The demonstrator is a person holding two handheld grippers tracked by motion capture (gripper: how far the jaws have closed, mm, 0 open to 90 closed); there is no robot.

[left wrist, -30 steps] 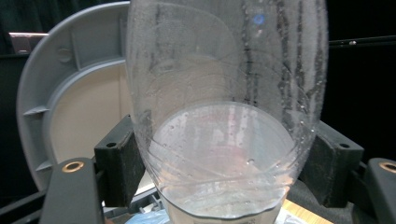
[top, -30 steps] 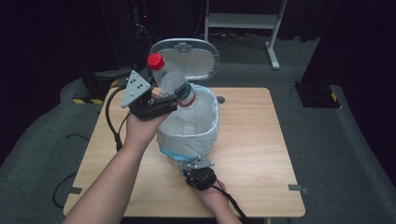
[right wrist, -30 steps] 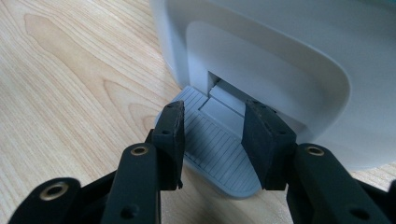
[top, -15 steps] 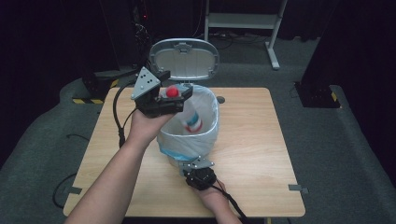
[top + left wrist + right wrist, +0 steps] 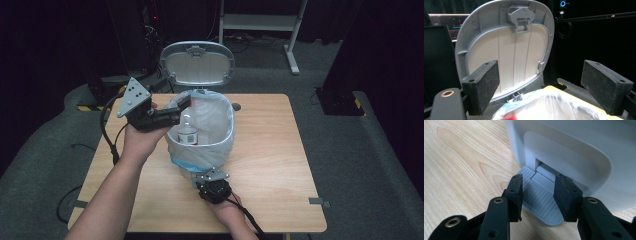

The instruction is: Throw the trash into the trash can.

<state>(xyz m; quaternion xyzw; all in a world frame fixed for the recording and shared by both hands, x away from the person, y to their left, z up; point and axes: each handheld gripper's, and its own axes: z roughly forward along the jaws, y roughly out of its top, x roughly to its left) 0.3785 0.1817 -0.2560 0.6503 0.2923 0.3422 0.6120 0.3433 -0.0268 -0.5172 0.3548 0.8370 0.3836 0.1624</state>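
Clear bottle [image 5: 188, 131] stands in the bin [image 5: 222, 145], below the spread left tongs [image 5: 184, 103].

A pedal bin [image 5: 200, 150] stands mid-table [image 5: 280, 165], its lid [image 5: 197, 64] raised behind. Inside the liner [image 5: 220, 117] stands what seems a bottle [image 5: 188, 131]. The pedal [image 5: 541, 202] faces the near edge.

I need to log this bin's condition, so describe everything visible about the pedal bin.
The pedal bin is a small white plastic tub standing upright on the wooden table, lined with a clear bag folded over its rim. Its grey lid stands open at the back, pale ribbed underside facing forward. A bottle rests inside. At the base, a ribbed grey pedal juts out, with the right hand-held gripper set down on it.
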